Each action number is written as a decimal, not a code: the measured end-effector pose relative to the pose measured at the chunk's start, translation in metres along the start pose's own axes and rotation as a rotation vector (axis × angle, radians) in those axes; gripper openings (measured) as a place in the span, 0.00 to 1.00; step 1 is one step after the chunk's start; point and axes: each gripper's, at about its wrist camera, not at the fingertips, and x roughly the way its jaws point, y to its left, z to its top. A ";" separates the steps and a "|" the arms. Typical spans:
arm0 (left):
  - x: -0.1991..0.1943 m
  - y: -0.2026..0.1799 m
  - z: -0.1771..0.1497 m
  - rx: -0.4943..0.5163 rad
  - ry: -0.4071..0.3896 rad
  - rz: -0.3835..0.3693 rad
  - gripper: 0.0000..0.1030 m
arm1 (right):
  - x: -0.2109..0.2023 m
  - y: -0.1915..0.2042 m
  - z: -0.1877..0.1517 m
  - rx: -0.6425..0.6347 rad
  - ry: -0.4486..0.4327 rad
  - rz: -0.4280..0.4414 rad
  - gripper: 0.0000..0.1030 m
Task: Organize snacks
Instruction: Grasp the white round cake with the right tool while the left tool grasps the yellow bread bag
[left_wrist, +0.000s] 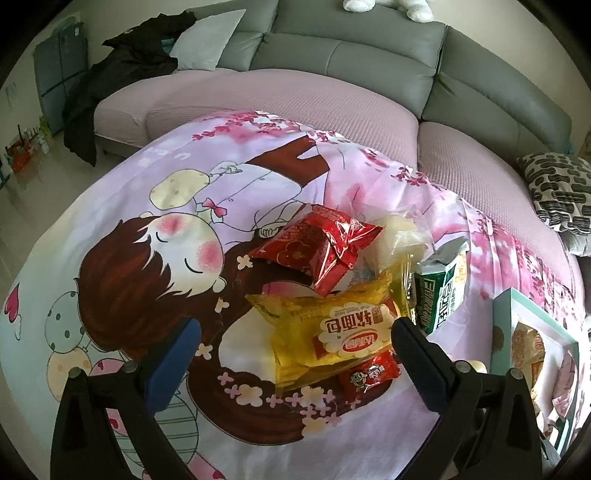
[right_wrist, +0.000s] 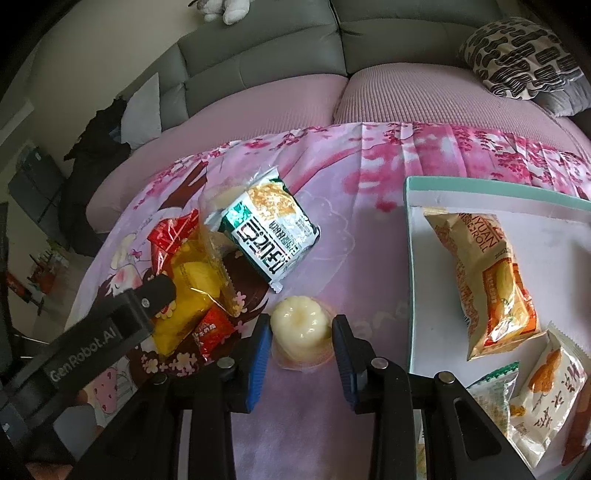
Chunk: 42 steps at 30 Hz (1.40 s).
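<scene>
- Snacks lie heaped on a desk covered by a pink cartoon-print cloth (left_wrist: 177, 236); the heap sits toward the side of the desk nearest the tray.
- The heap holds a yellow bread packet (left_wrist: 332, 328), a red wrapped packet (left_wrist: 325, 247) leaning on top of it, a small red candy packet (left_wrist: 369, 374) at its near edge, and a green-and-white packet (right_wrist: 266, 229) on the sofa side.
- A pale jelly cup (right_wrist: 300, 321) stands apart from the heap, on the cloth between heap and tray.
- The right claw (right_wrist: 301, 349) is closed in around the jelly cup, its blue pads against the cup's sides and its rim.
- The left claw (left_wrist: 291, 343) hangs wide open over the yellow bread packet, gripping nothing; its right finger is just beside the packet's edge.
- A white tray with a teal rim (right_wrist: 410, 258) rests at the desk's right edge; inside lie an orange egg-roll packet (right_wrist: 495, 280), a white-and-orange packet (right_wrist: 546, 391) and a small green-trimmed packet (right_wrist: 491, 391).
- Beyond the desk's far edge runs a corner sofa with pink seat covers (left_wrist: 295, 96) and grey back cushions (left_wrist: 351, 51).
- On the sofa are a black-and-white patterned cushion (right_wrist: 517, 59), a pale pillow (left_wrist: 207, 40) and dark clothing (left_wrist: 110, 81).
- A white plush toy (left_wrist: 388, 5) sits on top of the sofa back.
</scene>
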 end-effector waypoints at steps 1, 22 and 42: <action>0.000 0.000 0.000 0.001 0.000 -0.006 1.00 | -0.002 0.000 0.001 0.001 -0.004 0.001 0.35; 0.022 -0.005 -0.001 -0.035 0.034 -0.141 1.00 | -0.021 -0.003 0.005 0.013 -0.048 0.019 0.35; 0.033 -0.011 -0.005 -0.057 0.077 -0.186 0.95 | -0.013 -0.007 0.004 0.021 -0.033 0.010 0.35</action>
